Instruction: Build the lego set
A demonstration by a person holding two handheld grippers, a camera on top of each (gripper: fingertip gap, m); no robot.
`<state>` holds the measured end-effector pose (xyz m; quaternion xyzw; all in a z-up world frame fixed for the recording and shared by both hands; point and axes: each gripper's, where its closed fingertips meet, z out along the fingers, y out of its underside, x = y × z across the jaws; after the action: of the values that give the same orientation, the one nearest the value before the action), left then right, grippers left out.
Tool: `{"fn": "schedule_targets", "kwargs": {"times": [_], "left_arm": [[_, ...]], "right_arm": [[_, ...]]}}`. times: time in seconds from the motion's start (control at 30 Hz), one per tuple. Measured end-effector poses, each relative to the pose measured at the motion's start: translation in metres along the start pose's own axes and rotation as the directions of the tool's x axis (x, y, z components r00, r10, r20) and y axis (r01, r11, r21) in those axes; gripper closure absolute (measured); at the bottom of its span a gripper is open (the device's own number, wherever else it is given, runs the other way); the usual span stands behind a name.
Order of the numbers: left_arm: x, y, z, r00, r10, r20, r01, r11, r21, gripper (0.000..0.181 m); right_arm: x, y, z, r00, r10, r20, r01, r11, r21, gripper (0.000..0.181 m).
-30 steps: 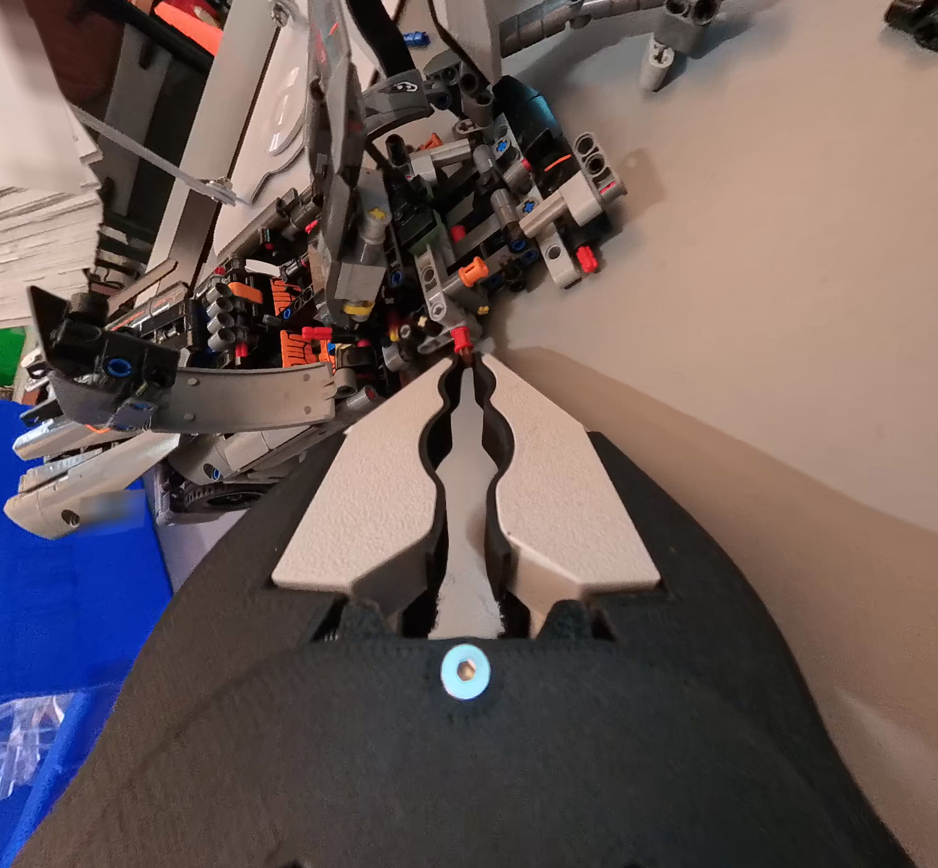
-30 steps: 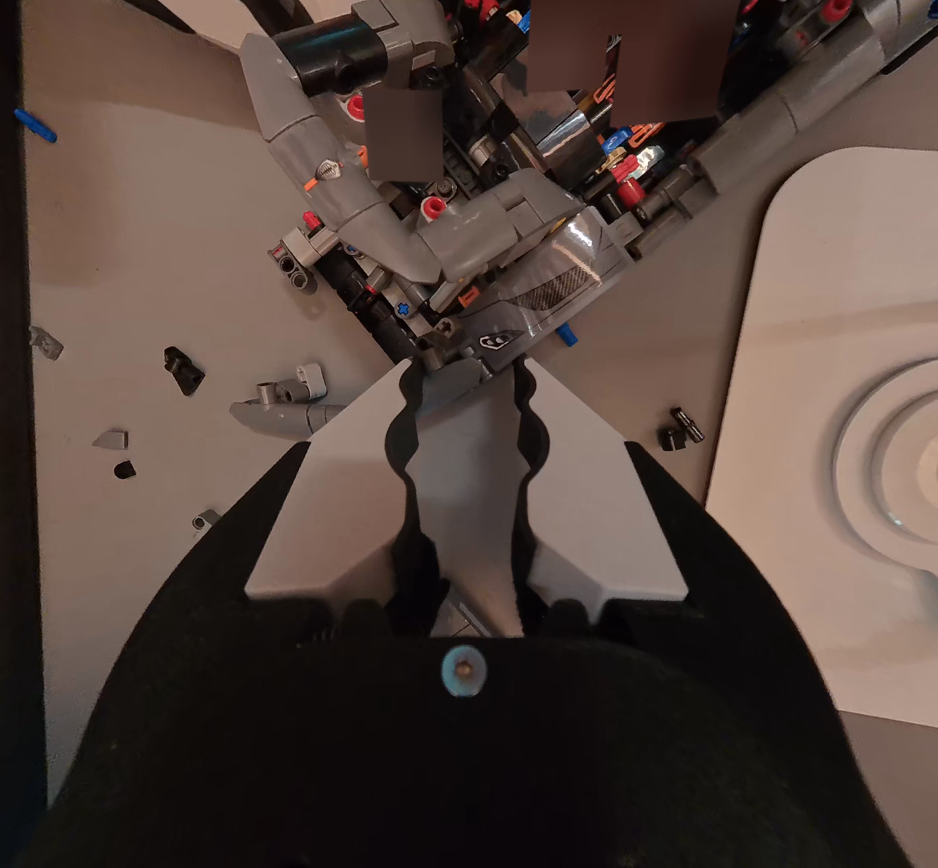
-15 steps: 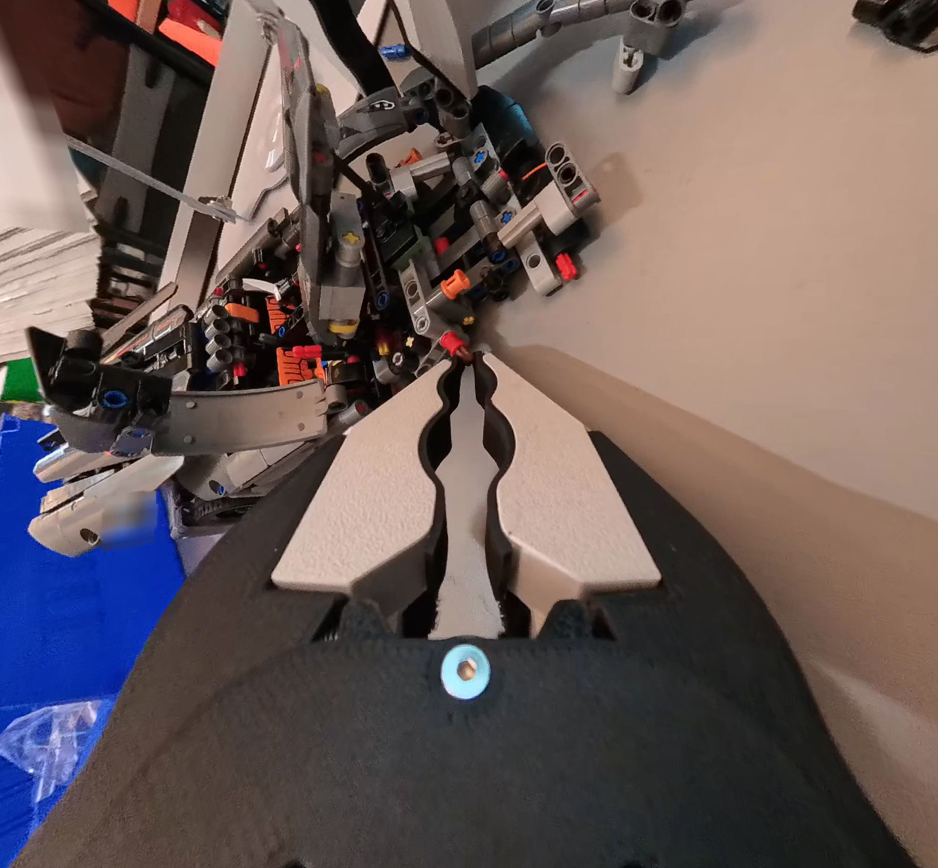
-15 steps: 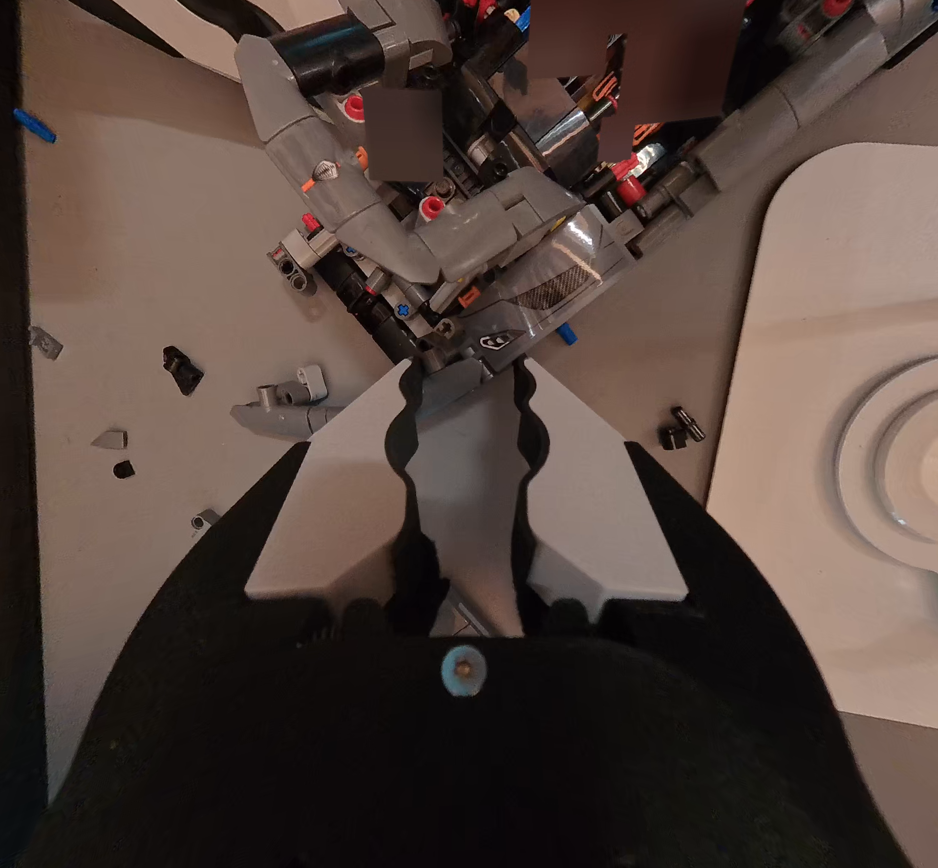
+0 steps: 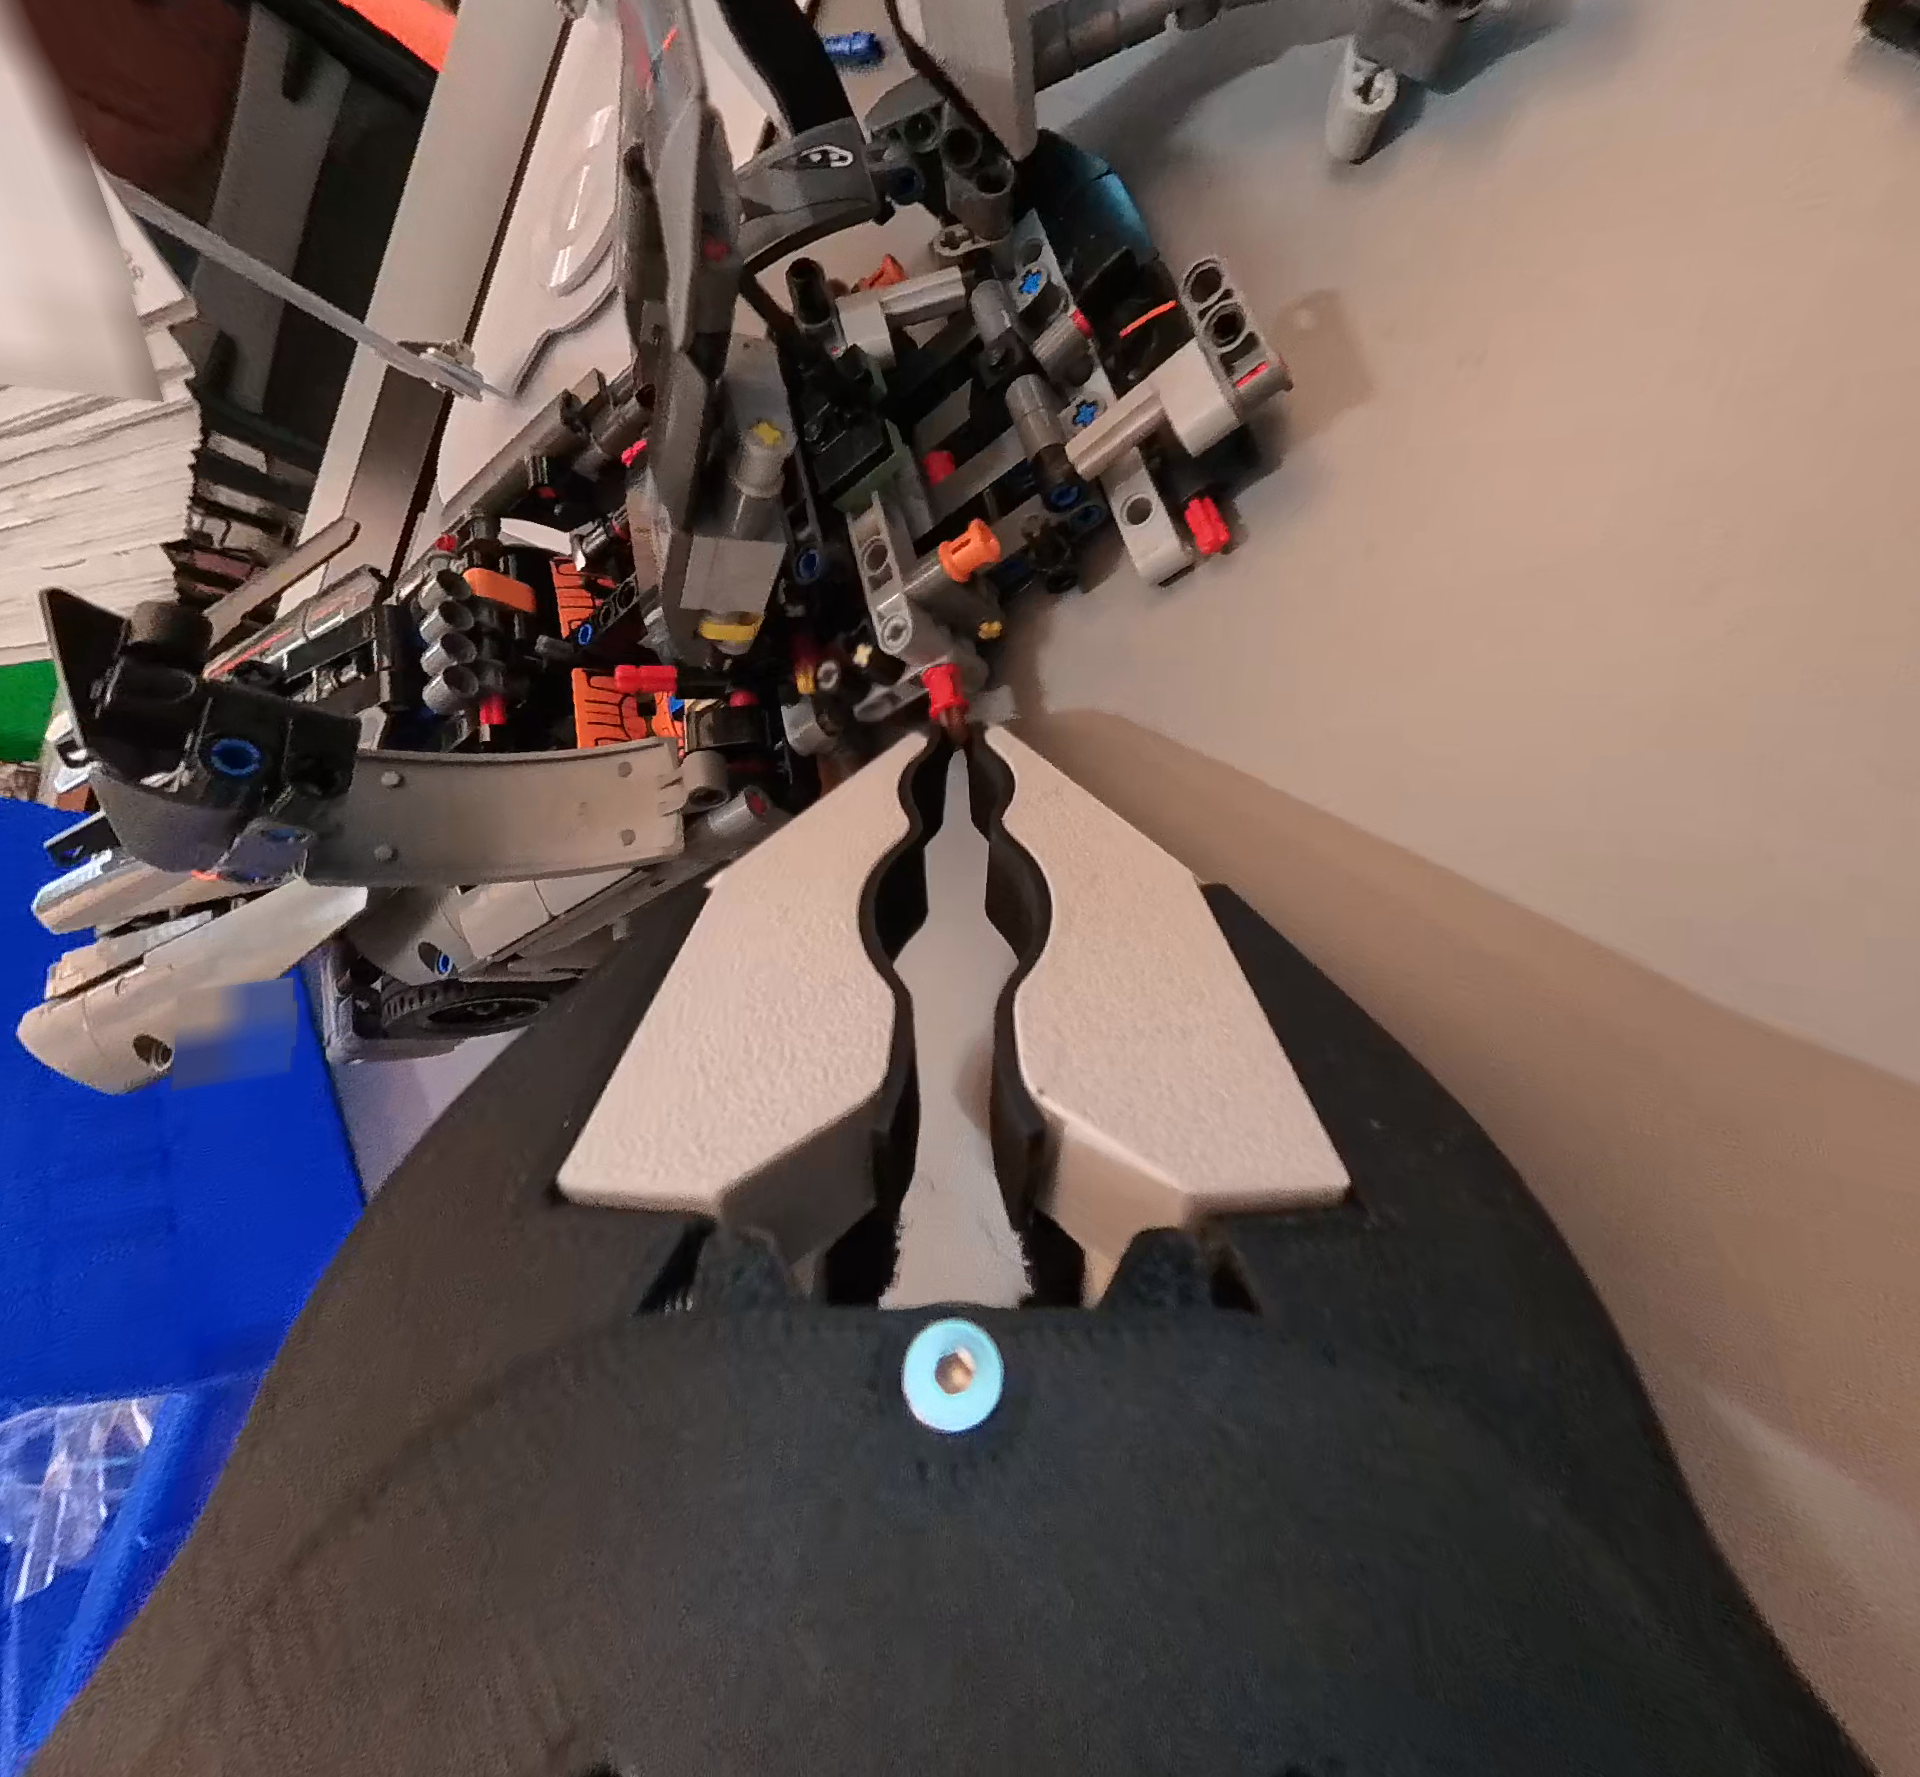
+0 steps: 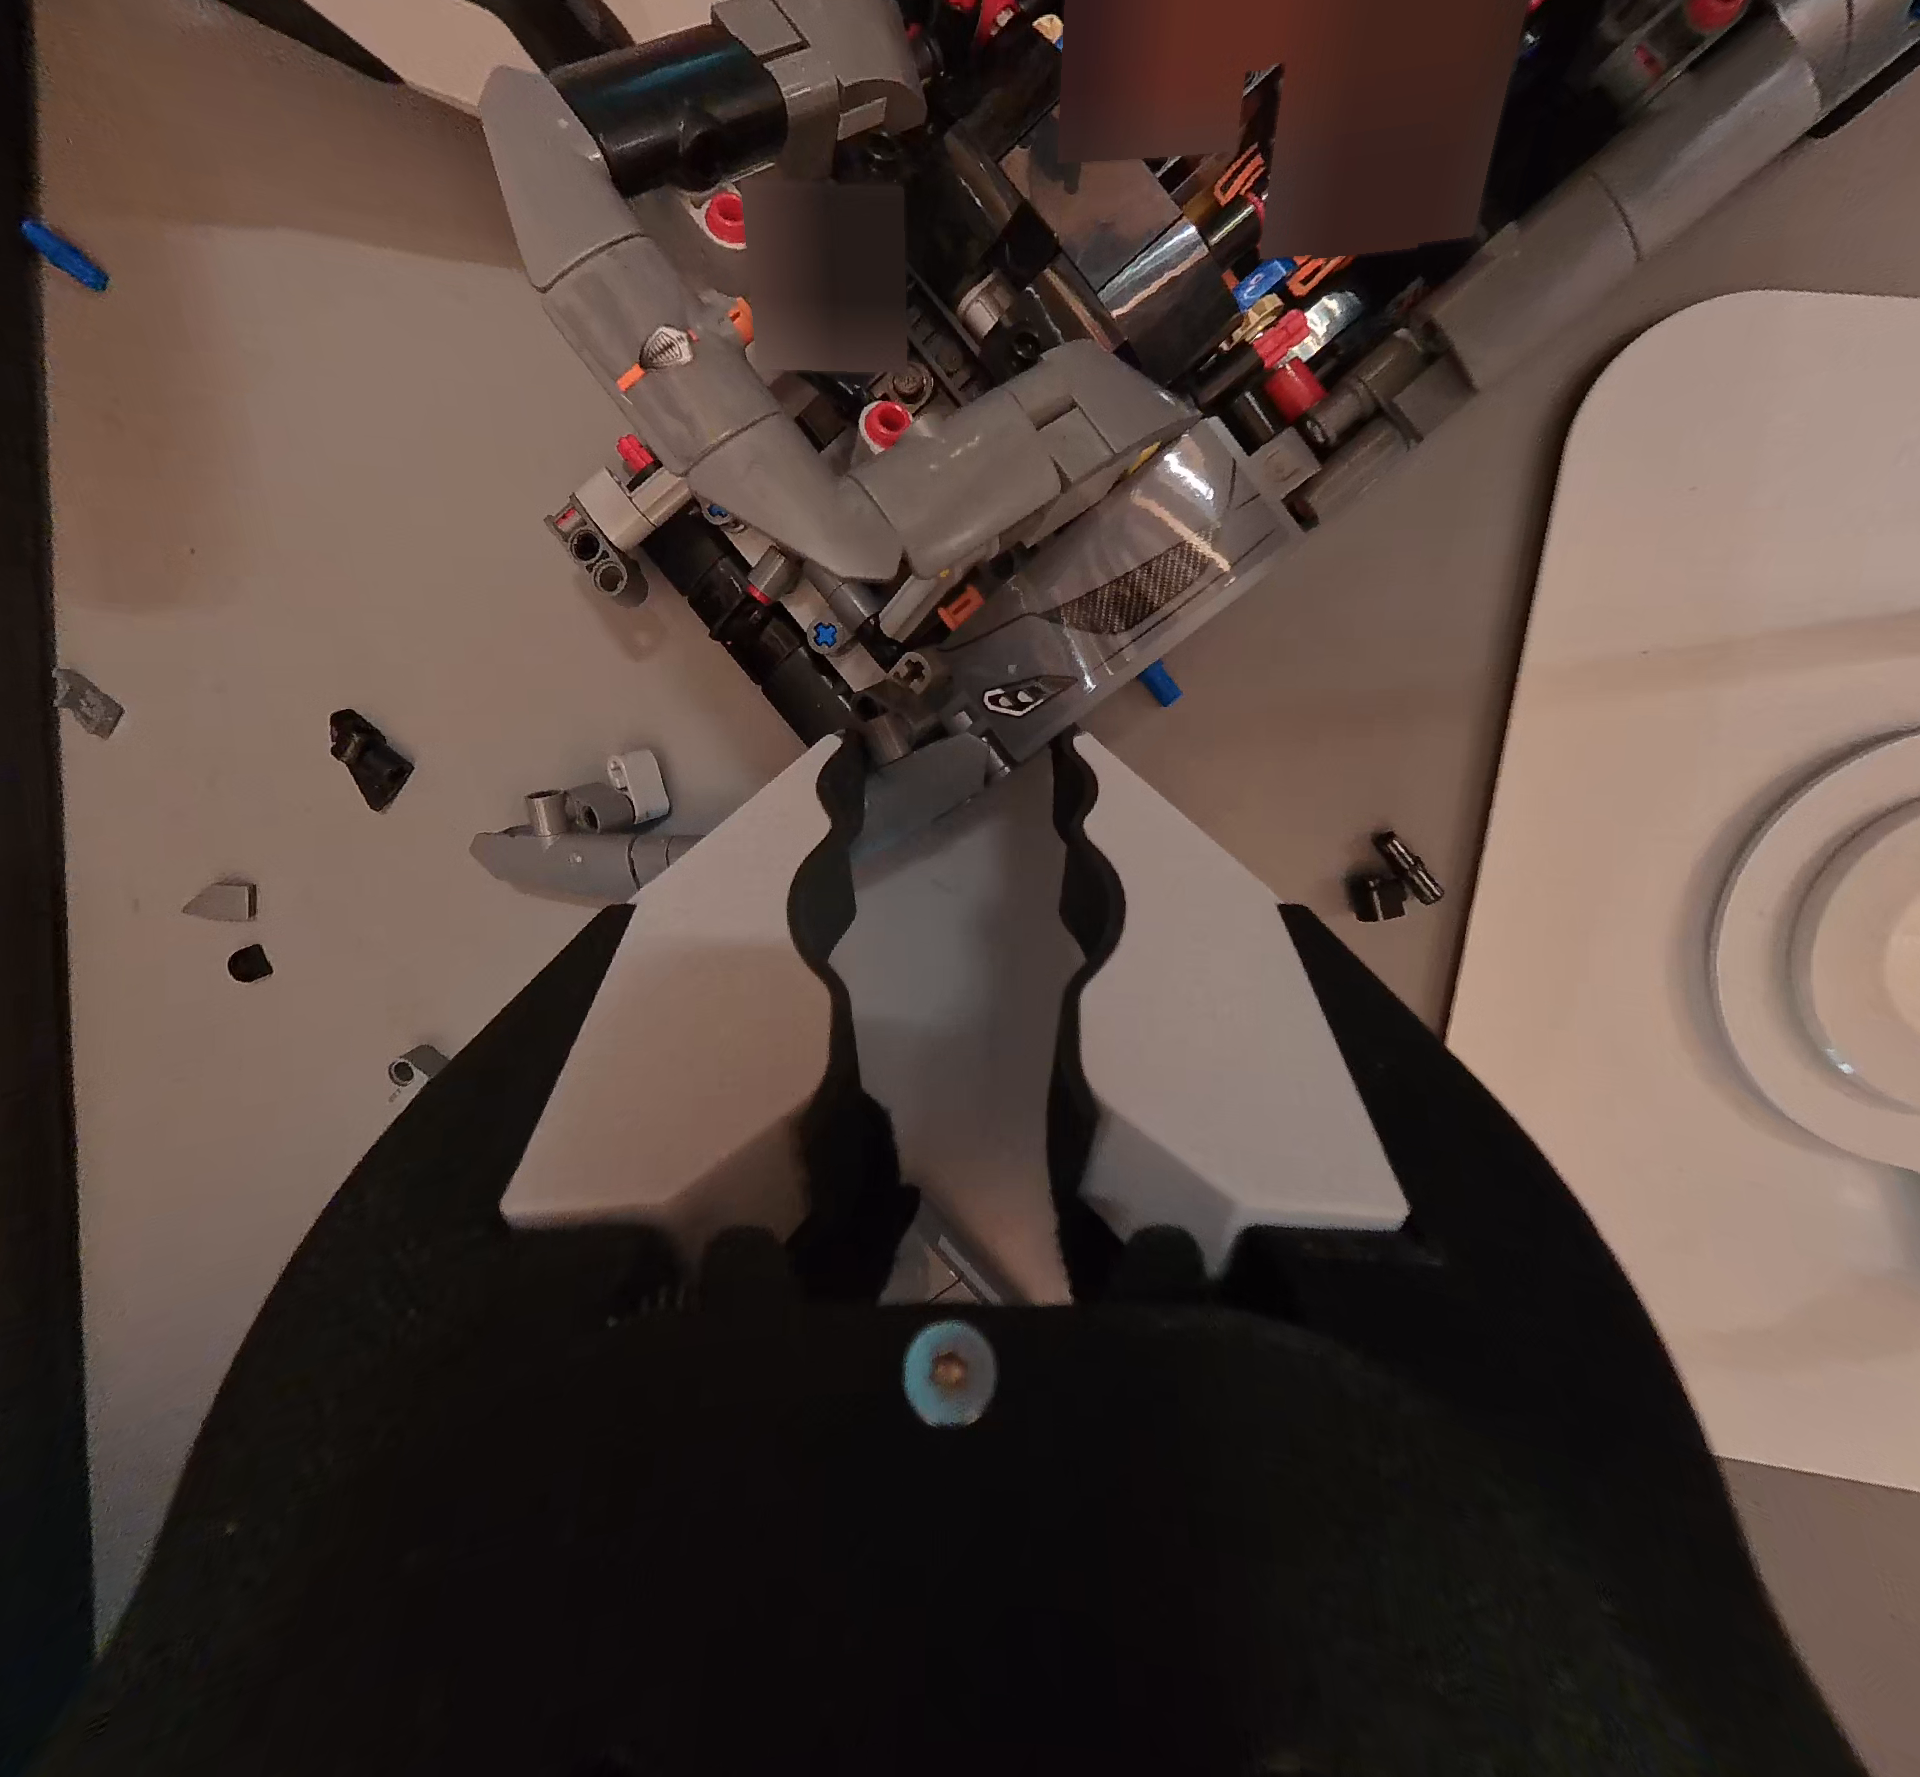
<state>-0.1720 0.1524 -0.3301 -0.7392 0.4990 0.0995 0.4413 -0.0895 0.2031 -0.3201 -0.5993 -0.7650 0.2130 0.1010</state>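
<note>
Two claws [image 5: 954,735] [image 6: 951,756] on the lego car [image 6: 935,501] (long axis diagonal, nose toward right claw).

We can read no text, number or brand in either view. The lego model [image 6: 997,501] bears a small shield-shaped emblem [image 6: 667,347] on a grey panel at about 11 o'clock, its marking too small to make out.
</note>
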Motion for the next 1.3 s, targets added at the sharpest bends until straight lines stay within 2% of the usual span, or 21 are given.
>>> {"fn": "schedule_targets", "kwargs": {"times": [0.8, 1.03, 1.1, 1.17, 1.23, 1.3], "left_arm": [[0.004, -0.005, 0.0, 1.0, 0.028, -0.011, -0.028, 0.999, 0.024, 0.179], [0.006, -0.007, 0.0, 0.999, 0.037, -0.013, -0.036, 0.999, 0.035, 0.18], [0.006, -0.007, 0.001, 0.999, 0.039, -0.014, -0.039, 0.999, 0.035, 0.179], [0.006, -0.007, 0.0, 0.999, 0.042, -0.013, -0.042, 0.998, 0.039, 0.179], [0.006, -0.007, 0.0, 0.999, 0.044, -0.015, -0.044, 0.998, 0.04, 0.179], [0.006, -0.008, 0.0, 0.999, 0.047, -0.017, -0.046, 0.998, 0.044, 0.179]], "right_arm": [[0.001, 0.004, -0.003, 1.0, -0.013, -0.002, 0.013, 1.0, -0.021, 0.146], [0.001, -0.009, -0.031, 0.998, -0.047, -0.044, 0.048, 0.999, 0.023, 0.149], [-0.007, -0.012, -0.04, 0.995, -0.093, -0.023, 0.094, 0.995, 0.044, 0.15], [-0.032, -0.015, -0.044, 0.977, -0.205, 0.064, 0.201, 0.978, 0.065, 0.163], [-0.061, -0.017, -0.041, 0.923, -0.368, 0.111, 0.36, 0.929, 0.085, 0.176], [-0.078, -0.023, -0.032, 0.877, -0.47, 0.102, 0.463, 0.883, 0.08, 0.177]]}}
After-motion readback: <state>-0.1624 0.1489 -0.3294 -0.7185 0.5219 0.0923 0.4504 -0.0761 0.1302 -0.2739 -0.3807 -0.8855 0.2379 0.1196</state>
